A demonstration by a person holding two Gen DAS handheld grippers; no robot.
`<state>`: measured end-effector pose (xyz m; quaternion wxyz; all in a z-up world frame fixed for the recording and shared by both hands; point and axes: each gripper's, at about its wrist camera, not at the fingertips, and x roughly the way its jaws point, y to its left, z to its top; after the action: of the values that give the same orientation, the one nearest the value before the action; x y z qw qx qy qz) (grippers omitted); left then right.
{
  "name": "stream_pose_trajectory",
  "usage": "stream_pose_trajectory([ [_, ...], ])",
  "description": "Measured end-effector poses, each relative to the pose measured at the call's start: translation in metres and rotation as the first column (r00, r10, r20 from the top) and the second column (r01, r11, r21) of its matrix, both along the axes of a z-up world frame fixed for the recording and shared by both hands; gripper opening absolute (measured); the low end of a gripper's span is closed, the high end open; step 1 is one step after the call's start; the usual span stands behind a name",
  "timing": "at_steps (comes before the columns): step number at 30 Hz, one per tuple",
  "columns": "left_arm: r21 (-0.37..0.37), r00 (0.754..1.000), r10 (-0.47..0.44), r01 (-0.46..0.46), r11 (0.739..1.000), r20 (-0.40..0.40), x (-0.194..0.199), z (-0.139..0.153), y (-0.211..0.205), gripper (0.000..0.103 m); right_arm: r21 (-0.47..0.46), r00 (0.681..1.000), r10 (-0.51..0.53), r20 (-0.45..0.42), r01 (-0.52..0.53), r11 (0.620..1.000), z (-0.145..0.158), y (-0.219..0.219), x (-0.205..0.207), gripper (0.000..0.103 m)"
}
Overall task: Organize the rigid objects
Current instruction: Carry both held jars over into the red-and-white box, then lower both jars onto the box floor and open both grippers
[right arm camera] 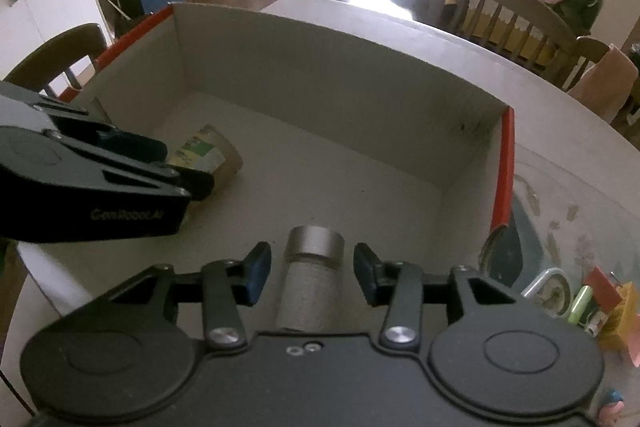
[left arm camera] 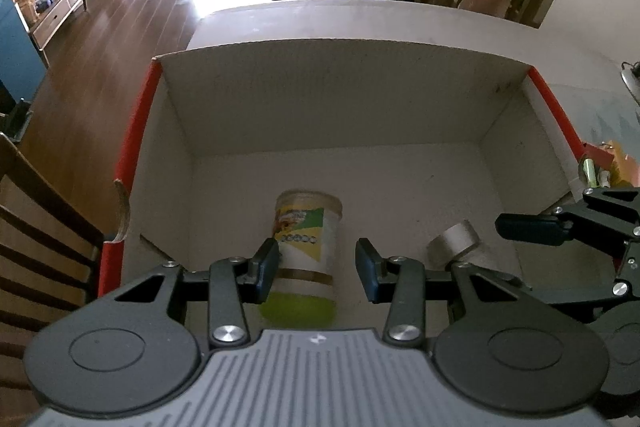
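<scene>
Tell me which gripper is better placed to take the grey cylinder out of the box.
Right. The right gripper straddles the cylinder with open jaws, while the left gripper sits over the can.

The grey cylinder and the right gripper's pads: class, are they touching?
Apart. The right wrist view shows bare box floor between each pad and the grey cylinder, which lies between the right gripper's open jaws.

The box (left arm camera: 328,95) is matt corrugated cardboard, pale inside with glossy red outer faces. The canister (left arm camera: 306,247) has a printed paper wrap and a translucent green plastic cap. The small cylinder (right arm camera: 310,283) has a rough, grainy grey body and a smooth brushed-metal end. The worktop (right arm camera: 560,155) looks smooth and faintly glossy. The floor (left arm camera: 132,11) is polished dark wood.
</scene>
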<state>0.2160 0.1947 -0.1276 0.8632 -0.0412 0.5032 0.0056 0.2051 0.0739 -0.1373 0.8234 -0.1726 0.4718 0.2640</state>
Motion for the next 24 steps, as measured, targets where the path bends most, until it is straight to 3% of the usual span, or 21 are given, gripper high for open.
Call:
stream_pose_trajectory([
  [24, 0.011, 0.986, -0.029, 0.027, 1.000, 0.164, -0.052, 0.083, -0.025, 0.042, 0.233, 0.994, -0.066, 0.083, 0.045, 0.971, 0.079, -0.067, -0.036, 0.052],
])
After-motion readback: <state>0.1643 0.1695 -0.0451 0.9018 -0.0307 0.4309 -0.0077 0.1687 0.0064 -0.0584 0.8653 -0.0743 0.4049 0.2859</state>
